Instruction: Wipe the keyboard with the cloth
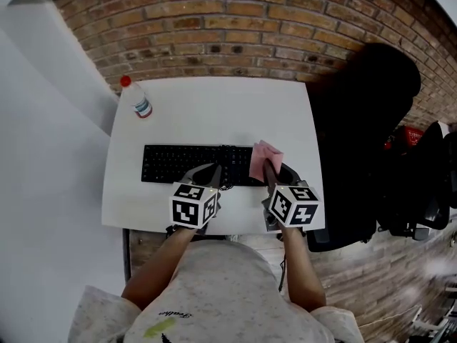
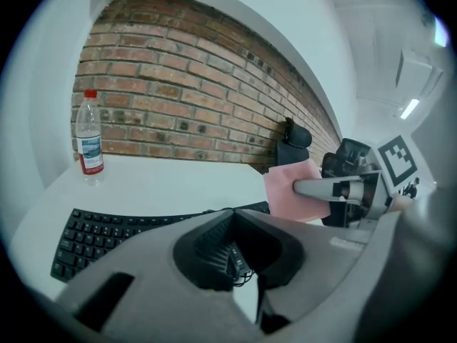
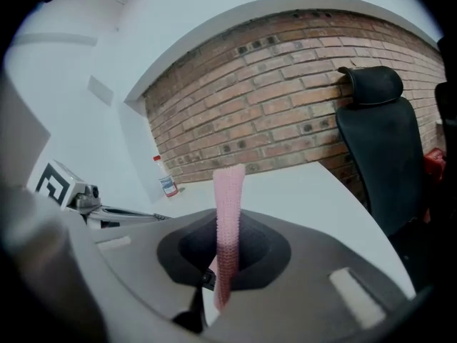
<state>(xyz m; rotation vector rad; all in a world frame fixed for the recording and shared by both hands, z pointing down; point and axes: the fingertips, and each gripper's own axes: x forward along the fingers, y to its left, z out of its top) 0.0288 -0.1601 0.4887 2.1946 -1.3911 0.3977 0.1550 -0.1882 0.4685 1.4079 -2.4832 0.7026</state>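
Standing pinched between right gripper (image 1: 266,165) fingers, pink cloth (image 3: 228,191), above keyboard (image 1: 178,163)

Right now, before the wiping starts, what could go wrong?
The cloth sticks up loose beyond the right gripper's pinch, so it may slip out when dragged over keys. The keyboard looks unheld and could slide on the table. The shut left gripper hangs near the keys and might bump them.

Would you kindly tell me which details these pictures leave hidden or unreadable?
- The keyboard's right end: head view, covered by the cloth and right gripper.
- The bottle's label print: every view, too small to read.
- Whether the cloth touches the keys: head view, angle does not show it; right gripper view, gripper body blocks the keyboard.
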